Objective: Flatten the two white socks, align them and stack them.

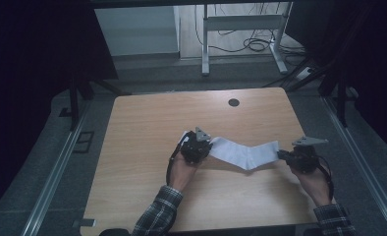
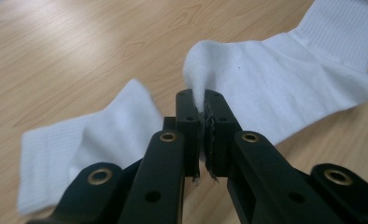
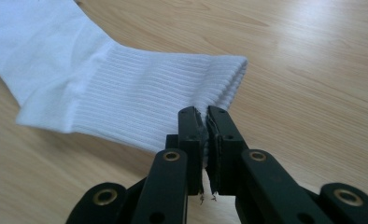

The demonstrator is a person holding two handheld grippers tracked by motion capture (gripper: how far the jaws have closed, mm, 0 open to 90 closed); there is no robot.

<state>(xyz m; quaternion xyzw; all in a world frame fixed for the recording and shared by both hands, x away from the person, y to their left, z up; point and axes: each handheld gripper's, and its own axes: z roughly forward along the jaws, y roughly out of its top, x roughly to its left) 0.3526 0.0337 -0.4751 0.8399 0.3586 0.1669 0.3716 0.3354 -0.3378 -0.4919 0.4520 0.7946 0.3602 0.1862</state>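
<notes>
Wood table (image 1: pixel 147 147), dim room: white sock (image 1: pixel 245 152) strung between two grippers.
Left hand-held gripper (image 1: pixel 205 145) clamped on toe, right hand-held gripper (image 1: pixel 282 155) clamped on ribbed cuff; opposite ends held to stretch it flat. Second sock (image 2: pixel 79 140) lies beside.

Your sleeves (image 1: pixel 158 212) are dark plaid flannel; your grippers' black jaws carry brass-ringed screw holes (grey three-cornered plates on top).

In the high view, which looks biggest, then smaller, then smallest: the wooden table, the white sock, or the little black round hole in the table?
1. Light wooden table top, by far the largest.
2. White ribbed sock, stretched between the two grippers.
3. Small black round hole, the smallest, near the far edge.
</notes>
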